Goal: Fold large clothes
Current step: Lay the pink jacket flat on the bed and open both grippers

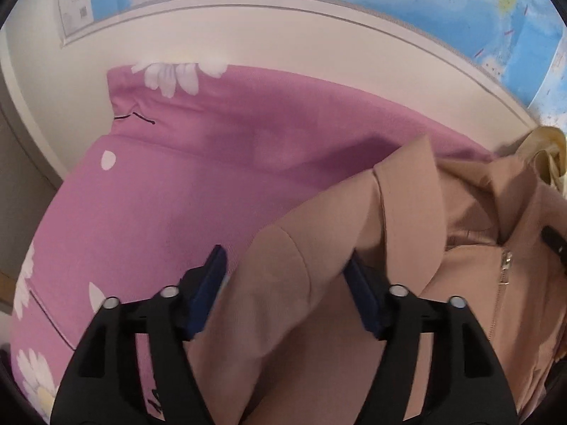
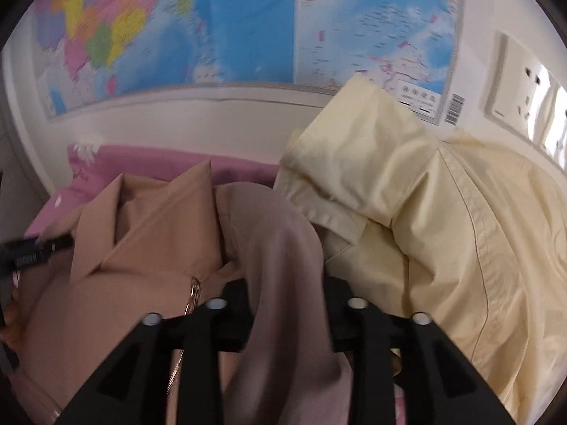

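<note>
Right now both hand-held grippers are tipping down over a tan zip-front jacket with a pointed collar, which is lying on a pink bedsheet printed with white daisies beside a map-covered wall. The left gripper is standing wide, its blue pads clear of the shoulder fold passing between them, so nothing is being pinched. The right gripper is standing partly apart around a thick roll of the same fabric; its pads are hidden under the cloth, so whether they are pressing is unclear. A pale yellow cotton shirt is sitting crumpled just beside the jacket on the right.

Probably the garment is being laid out for folding. One risk is the right jaws dragging the shoulder askew if cloth is snagging on them. Another is the yellow shirt getting caught into the next grab, since it is touching the jacket's edge.
</note>
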Tool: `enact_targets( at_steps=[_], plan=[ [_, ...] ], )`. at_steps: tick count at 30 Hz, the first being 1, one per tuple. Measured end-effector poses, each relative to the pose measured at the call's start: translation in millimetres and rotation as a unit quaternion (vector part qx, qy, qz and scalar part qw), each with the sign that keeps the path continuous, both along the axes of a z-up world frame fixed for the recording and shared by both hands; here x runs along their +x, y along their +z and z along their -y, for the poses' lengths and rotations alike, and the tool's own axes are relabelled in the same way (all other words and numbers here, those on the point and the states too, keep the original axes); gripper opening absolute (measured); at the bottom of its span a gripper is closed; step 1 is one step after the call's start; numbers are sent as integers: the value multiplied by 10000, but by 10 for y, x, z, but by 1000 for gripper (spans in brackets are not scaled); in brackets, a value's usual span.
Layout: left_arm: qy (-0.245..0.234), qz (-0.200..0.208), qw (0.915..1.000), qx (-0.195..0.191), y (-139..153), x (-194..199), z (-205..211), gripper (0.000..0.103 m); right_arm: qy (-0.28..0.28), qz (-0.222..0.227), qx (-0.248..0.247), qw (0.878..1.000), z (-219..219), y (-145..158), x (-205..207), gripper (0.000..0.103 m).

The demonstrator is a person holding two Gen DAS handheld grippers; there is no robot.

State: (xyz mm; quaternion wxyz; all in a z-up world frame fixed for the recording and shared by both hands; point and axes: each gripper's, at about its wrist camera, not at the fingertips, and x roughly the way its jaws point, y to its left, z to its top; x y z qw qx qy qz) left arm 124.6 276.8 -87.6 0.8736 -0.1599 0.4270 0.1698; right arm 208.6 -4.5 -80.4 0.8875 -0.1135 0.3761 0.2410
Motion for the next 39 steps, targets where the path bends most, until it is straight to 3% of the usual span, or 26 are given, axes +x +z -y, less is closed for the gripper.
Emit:
enact_targets(
  at_steps=[2,3,5,9,15,21,26,28,30,31,35,39],
  plan=[
    [-125,171,9997,-143,49,-84,2,70,-7,192,-111,9998,80,72,-115,73],
    [-220,307,9992,-151,102,-165,8,73,92,266,-17,9996,169,135,-203,76],
    [-417,486,9979,-120,181,-263,84,79,295,284,133,9991,414,250,-393,77],
    [-1185,750,9900,-153,306,-481,411,79,342,53,516,9981,1063,318,-764,80],
    [-2460,771,9661,-147,252,-753,1139,83,433,-860,863,9916,1877,-56,-1594,85],
    [-3203,710,9445,-188,101,-934,1657,83,648,-1124,384,9908,1957,-331,-2464,86],
    [-3461,651,9355,-271,-42,-1012,1889,83,975,-1148,438,9876,1827,-361,-2940,89],
    [-3481,618,9348,-351,-97,-1024,1921,83,1043,-1219,103,9870,1674,-512,-3031,89],
    [-3470,606,9349,-431,-120,-1041,1934,83,999,-1271,-189,9867,1614,-628,-3036,70],
    [-3460,616,9352,-438,-114,-1061,1927,83,944,-1432,-155,9851,1645,-690,-3006,53],
    [-3435,705,9354,-454,-88,-1148,1905,85,836,-1624,592,9814,1932,-555,-2926,18],
    [-3465,838,9333,-442,-44,-1228,1880,85,857,-1628,1179,9758,2169,-291,-2884,13]
  ],
)
